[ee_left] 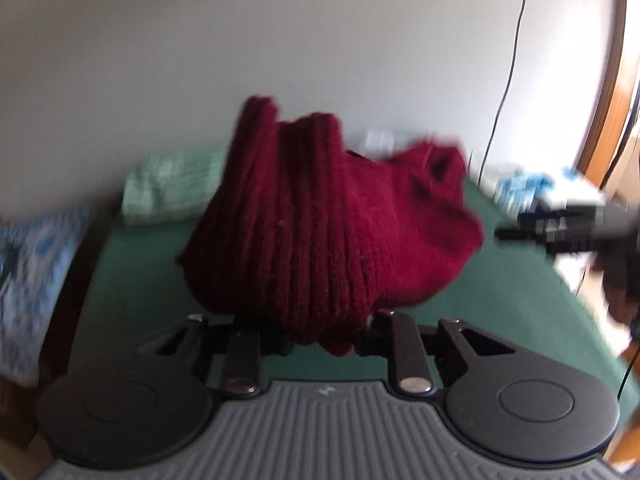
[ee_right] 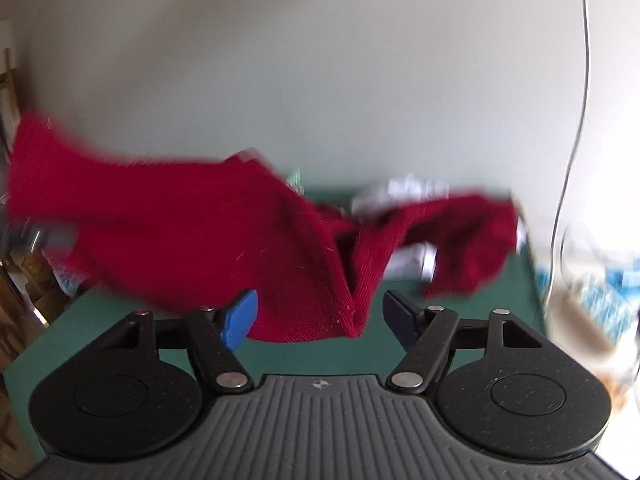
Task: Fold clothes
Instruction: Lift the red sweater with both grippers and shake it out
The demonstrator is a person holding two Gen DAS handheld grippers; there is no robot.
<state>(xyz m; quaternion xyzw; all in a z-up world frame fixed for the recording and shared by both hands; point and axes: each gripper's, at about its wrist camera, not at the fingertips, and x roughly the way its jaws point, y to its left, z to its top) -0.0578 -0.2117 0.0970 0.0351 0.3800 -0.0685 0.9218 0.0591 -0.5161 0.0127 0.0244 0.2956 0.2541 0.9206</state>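
Over the green surface [ee_left: 132, 280], everything hangs off one landmark: the dark red knit sweater [ee_left: 320, 232], so I'll go left to right from there.

Left of the sweater, at the back edge near the wall, sits a pale green folded cloth [ee_left: 168, 188], and further left a blue patterned fabric [ee_left: 36, 272]. Looks like that's the done pile, parked out of the folding area.

The sweater itself is up in the air, not lying flat. The left gripper [ee_left: 320, 340] has its fingers pinched nearly together on a thick bunch of the ribbed knit, which covers the tips. My guess is it's holding an edge to lift the thing and shake it out.

In the right wrist view, the same sweater [ee_right: 200, 248] droops in front of the right gripper [ee_right: 318, 320]. Its fingers [ee_right: 240, 320] stand wide apart, and a fold of knit dangles between them without the pads pressing on it, so that side holds nothing. Probably it's lined up to catch a second corner so the sweater can be spread.

Right of the sweater, some white and blue items [ee_left: 520, 188] lie blurred; can't tell what they are.
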